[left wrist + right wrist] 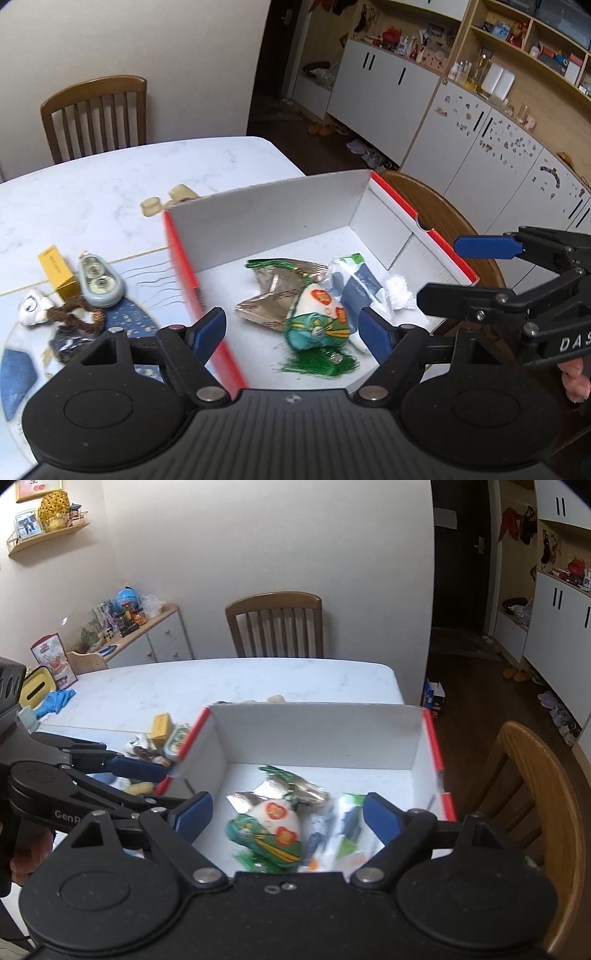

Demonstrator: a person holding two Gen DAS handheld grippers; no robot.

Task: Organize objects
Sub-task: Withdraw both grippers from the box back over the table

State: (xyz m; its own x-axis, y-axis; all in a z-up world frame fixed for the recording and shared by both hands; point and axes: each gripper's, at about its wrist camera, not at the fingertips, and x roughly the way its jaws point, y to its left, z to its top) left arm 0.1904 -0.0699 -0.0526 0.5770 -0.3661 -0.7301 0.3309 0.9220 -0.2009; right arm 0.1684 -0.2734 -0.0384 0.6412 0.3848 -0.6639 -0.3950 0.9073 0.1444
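Embroidered green-and-white tasselled pouch lies in your red-edged white cardboard box; both grippers' jaws gape, empty.

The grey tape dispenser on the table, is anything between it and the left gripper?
Yes. The box's red-edged side wall stands between the open left gripper, above the box, and the tape dispenser outside on the mat.
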